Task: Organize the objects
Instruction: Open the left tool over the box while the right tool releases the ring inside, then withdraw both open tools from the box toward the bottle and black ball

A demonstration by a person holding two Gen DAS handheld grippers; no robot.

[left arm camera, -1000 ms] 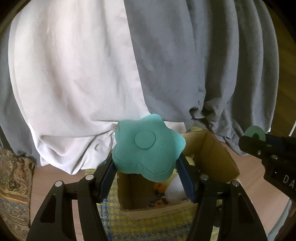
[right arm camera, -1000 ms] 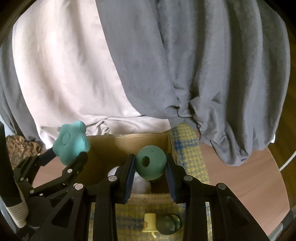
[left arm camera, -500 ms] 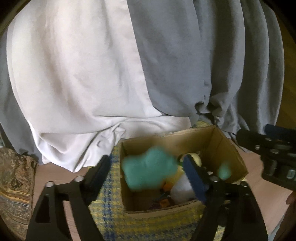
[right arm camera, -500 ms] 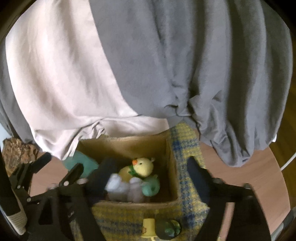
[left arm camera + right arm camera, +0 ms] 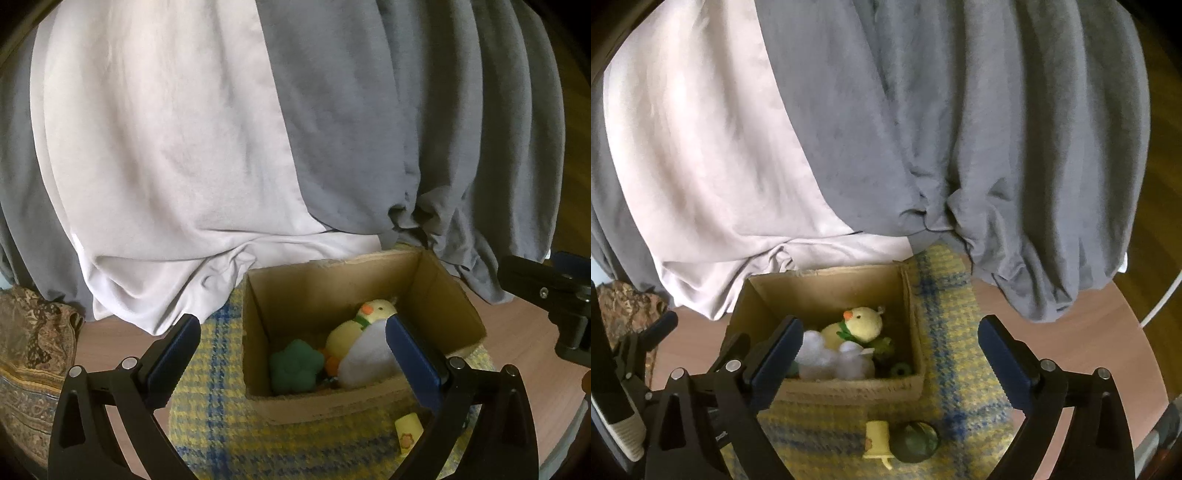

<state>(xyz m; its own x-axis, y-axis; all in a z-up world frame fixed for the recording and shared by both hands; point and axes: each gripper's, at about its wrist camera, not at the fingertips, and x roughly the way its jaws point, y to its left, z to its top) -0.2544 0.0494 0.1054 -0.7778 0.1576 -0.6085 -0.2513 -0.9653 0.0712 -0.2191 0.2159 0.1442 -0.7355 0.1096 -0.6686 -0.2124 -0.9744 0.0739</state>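
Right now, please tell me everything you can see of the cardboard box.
The cardboard box is brown, plain, open at the top, with a torn back rim. It stands upright on a yellow and blue checked mat, in front of hanging cloth. Inside lie a yellow chick plush, a teal flower-shaped cushion and a white soft toy. No jaws touch it.

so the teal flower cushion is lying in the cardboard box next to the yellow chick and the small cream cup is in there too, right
Not quite. The small cream cup stands outside the cardboard box, on the checked mat in front of it, as the right wrist view shows. The teal flower cushion does lie inside beside the yellow chick.
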